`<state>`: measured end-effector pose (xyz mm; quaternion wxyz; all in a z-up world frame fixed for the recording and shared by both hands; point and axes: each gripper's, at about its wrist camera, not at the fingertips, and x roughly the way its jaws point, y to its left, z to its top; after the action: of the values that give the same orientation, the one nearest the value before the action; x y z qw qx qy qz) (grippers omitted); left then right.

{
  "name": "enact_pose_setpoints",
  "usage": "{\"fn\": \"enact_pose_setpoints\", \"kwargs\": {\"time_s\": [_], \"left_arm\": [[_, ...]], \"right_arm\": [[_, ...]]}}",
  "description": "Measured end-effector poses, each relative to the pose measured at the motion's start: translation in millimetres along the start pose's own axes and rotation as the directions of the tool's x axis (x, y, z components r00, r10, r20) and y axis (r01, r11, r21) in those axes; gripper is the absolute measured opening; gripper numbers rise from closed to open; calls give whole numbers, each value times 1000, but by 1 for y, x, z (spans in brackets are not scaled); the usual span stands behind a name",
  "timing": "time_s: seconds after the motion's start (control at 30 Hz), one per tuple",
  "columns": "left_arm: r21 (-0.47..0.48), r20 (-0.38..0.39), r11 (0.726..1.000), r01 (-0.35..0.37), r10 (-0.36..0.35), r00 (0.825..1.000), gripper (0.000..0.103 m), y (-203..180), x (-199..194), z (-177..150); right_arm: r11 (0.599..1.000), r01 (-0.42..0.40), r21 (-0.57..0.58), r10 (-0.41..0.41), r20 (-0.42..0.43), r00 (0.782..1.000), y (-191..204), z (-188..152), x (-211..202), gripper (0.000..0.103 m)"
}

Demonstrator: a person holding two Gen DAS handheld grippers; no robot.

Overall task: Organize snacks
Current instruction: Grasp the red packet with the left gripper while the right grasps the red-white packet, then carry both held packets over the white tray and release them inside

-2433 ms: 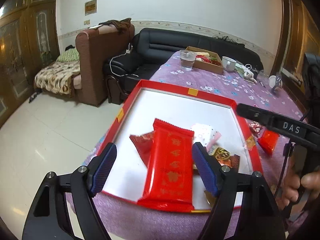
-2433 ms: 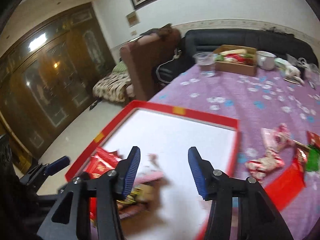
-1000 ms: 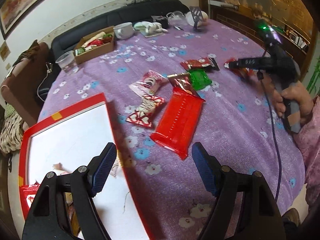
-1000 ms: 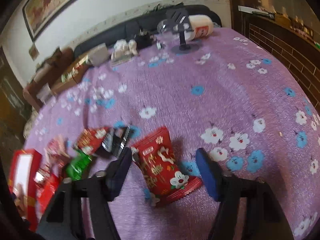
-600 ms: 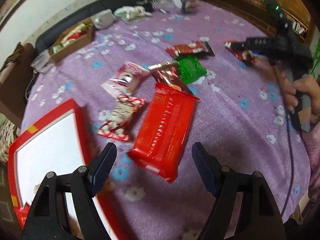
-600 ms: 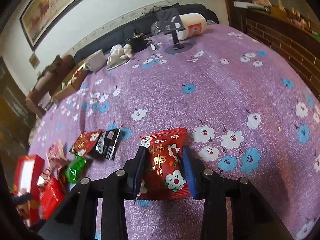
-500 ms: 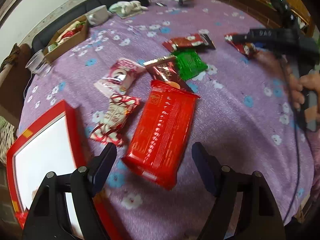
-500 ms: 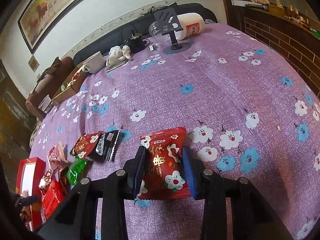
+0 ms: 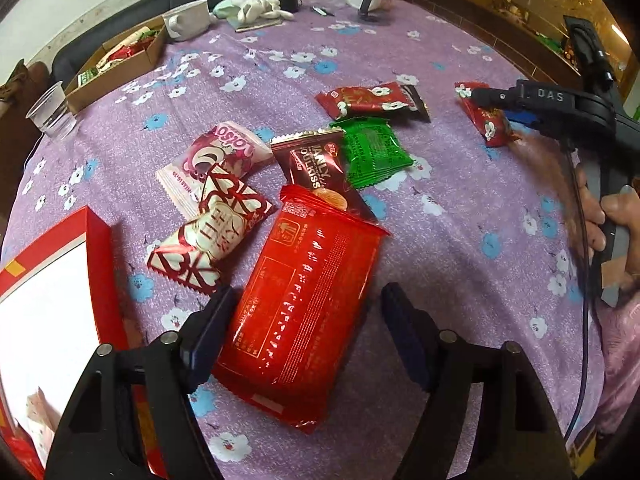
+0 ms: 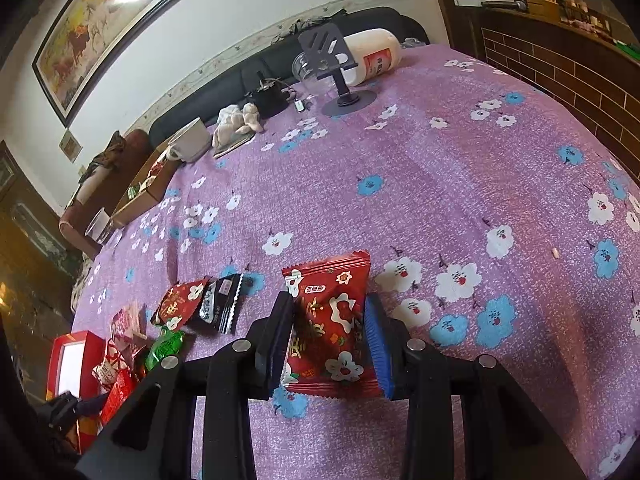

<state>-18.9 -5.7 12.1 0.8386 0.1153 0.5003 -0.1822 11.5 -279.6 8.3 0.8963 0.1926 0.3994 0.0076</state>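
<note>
A large red snack packet lies flat on the purple flowered tablecloth. My left gripper straddles its near half with the jaws closing; the left pad is at the packet's edge and the right pad stands clear of it. My right gripper is shut on a small red flowered packet, one pad pressing each side. The left wrist view shows that packet far right under the right gripper. A red tray with a white floor sits at the left.
Loose packets lie beyond the large one: green, dark brown, pink-white, red-white, red-and-black. At the far side stand a cardboard box, plastic cup, mug and phone stand. A person's hand grips the right handle.
My left gripper swung from the tray to the large red packet, came down over it and narrowed its jaws. My right gripper closed on the small red packet and has held still since.
</note>
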Motion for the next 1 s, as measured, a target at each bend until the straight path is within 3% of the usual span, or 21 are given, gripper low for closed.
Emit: {"fn": "enact_pose_setpoints", "kwargs": {"time_s": [0.17, 0.53, 0.9, 1.0], "left_arm": [[-29, 32, 1000, -7, 8, 999, 46, -2, -10, -12], [-193, 70, 980, 41, -28, 997, 45, 7, -34, -49], [-211, 165, 978, 5, 30, 986, 45, 12, -83, -85], [-206, 193, 978, -8, 48, 980, 45, 16, -99, -91]], "right_arm": [[1000, 2, 0, -2, 12, 1000, 0, 1, 0, 38], [1000, 0, 3, 0, 33, 999, -2, 1, -2, 37], [1000, 0, -9, 1, 76, 997, 0, -1, -11, 36], [999, -32, 0, 32, 96, 995, 1, -1, -18, 35]]}}
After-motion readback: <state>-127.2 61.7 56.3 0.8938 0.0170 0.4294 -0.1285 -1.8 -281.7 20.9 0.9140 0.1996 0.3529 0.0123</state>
